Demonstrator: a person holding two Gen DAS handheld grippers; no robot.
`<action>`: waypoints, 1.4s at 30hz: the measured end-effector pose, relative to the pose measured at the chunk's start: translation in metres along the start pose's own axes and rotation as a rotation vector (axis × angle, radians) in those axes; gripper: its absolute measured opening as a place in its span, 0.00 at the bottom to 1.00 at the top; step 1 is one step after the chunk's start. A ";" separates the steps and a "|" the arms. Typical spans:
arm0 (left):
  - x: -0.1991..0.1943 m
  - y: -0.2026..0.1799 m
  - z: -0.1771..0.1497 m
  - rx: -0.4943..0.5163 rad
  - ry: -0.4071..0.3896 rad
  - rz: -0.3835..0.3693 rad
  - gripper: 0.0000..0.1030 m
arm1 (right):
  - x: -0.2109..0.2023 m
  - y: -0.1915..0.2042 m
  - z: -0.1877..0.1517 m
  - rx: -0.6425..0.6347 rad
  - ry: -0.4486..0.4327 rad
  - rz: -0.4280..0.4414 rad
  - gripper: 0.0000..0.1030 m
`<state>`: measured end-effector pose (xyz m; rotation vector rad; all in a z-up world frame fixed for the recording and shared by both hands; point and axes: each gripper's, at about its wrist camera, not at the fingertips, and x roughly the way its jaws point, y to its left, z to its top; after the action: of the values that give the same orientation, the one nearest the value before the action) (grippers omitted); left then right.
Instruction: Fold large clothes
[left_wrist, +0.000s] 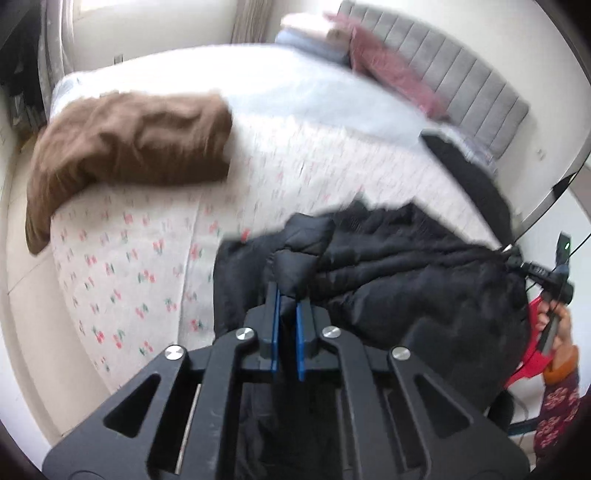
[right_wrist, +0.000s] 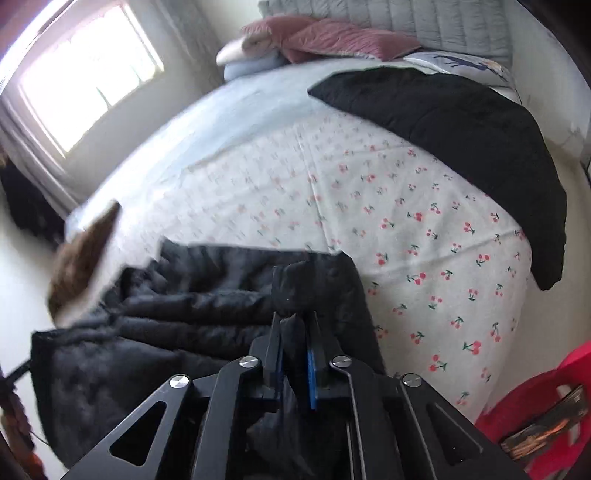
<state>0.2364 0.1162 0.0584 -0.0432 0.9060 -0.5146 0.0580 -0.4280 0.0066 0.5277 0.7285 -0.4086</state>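
Observation:
A black quilted puffer jacket (left_wrist: 406, 280) hangs bunched over the near edge of the bed. My left gripper (left_wrist: 288, 295) is shut on a fold of the jacket, with fabric pinched between its blue pads. In the right wrist view my right gripper (right_wrist: 293, 317) is shut on another fold of the same jacket (right_wrist: 207, 306), which rises between its fingers. The right gripper also shows in the left wrist view at the far right (left_wrist: 554, 284), held by a hand. Both hold the jacket lifted above the cherry-print sheet (right_wrist: 406, 229).
A folded brown garment (left_wrist: 125, 147) lies at the bed's far left corner. A folded black garment (right_wrist: 461, 147) lies at the right side near the grey headboard (left_wrist: 461, 77). Pink and pale pillows (right_wrist: 314, 37) sit at the head. A red stool (right_wrist: 535, 398) stands at the right.

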 end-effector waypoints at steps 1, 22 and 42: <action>-0.009 -0.001 0.005 -0.004 -0.033 -0.010 0.07 | -0.010 0.003 0.004 -0.013 -0.039 -0.004 0.06; 0.094 0.018 0.100 -0.016 -0.169 0.209 0.06 | 0.061 0.036 0.110 -0.038 -0.210 -0.126 0.06; 0.198 0.045 0.095 0.017 -0.009 0.484 0.29 | 0.156 -0.012 0.098 0.049 -0.030 -0.251 0.21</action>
<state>0.4262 0.0507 -0.0399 0.1856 0.8662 -0.0716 0.2083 -0.5211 -0.0470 0.4766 0.7595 -0.6686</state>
